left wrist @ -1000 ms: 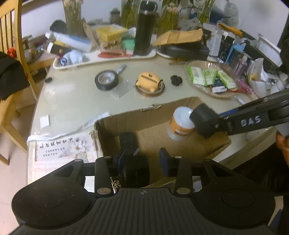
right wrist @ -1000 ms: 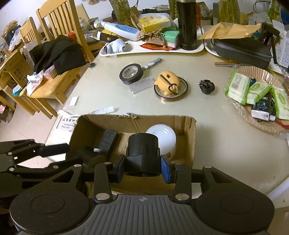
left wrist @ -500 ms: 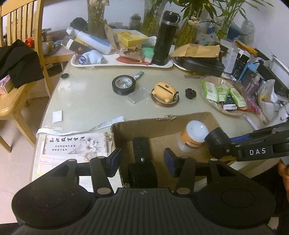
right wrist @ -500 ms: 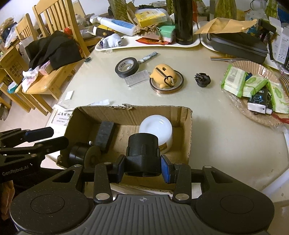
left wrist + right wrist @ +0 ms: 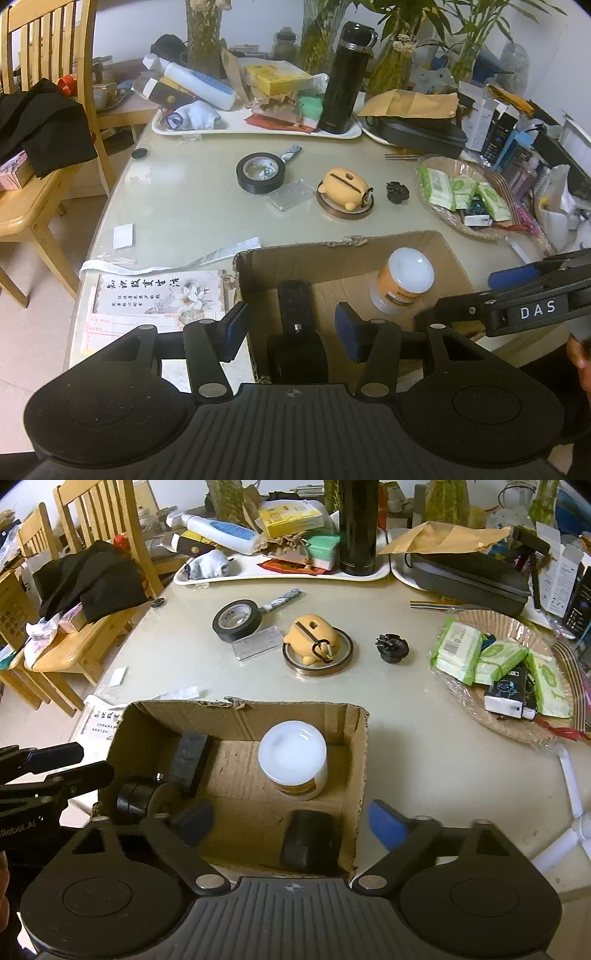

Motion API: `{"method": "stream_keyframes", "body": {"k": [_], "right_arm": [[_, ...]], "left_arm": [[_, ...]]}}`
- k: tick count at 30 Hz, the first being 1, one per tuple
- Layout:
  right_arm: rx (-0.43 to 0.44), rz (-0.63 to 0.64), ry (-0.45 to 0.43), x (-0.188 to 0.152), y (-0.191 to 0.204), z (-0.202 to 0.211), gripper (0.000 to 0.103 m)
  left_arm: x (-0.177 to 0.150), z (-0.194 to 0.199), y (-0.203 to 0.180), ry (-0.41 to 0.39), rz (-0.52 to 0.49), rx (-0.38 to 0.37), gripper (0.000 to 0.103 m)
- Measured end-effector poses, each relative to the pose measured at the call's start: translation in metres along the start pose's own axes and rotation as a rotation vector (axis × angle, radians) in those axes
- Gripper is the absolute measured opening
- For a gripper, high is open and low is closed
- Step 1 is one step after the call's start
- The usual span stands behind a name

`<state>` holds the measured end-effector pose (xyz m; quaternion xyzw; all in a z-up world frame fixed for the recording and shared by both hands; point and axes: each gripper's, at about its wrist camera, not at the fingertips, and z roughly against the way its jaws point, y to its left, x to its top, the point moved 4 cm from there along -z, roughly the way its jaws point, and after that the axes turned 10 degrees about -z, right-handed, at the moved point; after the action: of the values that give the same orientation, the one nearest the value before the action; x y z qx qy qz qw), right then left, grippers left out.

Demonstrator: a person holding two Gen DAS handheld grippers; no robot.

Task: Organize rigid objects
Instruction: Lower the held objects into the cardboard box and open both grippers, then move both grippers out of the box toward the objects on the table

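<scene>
While we hover over the brown cardboard box (image 5: 354, 760):
Right gripper (image 5: 291, 827): just sprung apart, black cylinder (image 5: 310, 843) lying loose below.
Left gripper (image 5: 291, 325): apart, empty.

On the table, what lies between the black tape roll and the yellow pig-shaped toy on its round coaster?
A small clear plastic plate lies flat between the tape roll and the pig toy, touching the roll's near edge; the right wrist view shows it best.

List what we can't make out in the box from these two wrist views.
- Black cylinder: right wrist view, near end meets the cardboard box wall; the left wrist view shows no identifiable trace of it.
- Black wheel-like part: left wrist view, lower edge hidden by the tool body.
- Jar label: too small and angled in both views.
- Box floor near wall: hidden behind both tools.
</scene>
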<state>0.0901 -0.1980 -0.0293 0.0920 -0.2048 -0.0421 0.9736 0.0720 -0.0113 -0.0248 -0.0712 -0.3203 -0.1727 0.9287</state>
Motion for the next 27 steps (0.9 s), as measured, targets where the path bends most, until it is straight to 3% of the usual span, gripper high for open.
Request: {"method": "stream_keyframes", "body": {"k": [7,27], "right_arm": [[-0.01,-0.018,-0.012,0.0026,-0.0025,0.001,0.103],[-0.006,-0.038,-0.026,0.0051,-0.004,0.0026,0.103]], "left_arm": [[0.0005,-0.0002,-0.0013,0.0,-0.002,0.002,0.05],[0.0004,0.0003,-0.0019,-0.006,-0.002,0.001,0.05]]}}
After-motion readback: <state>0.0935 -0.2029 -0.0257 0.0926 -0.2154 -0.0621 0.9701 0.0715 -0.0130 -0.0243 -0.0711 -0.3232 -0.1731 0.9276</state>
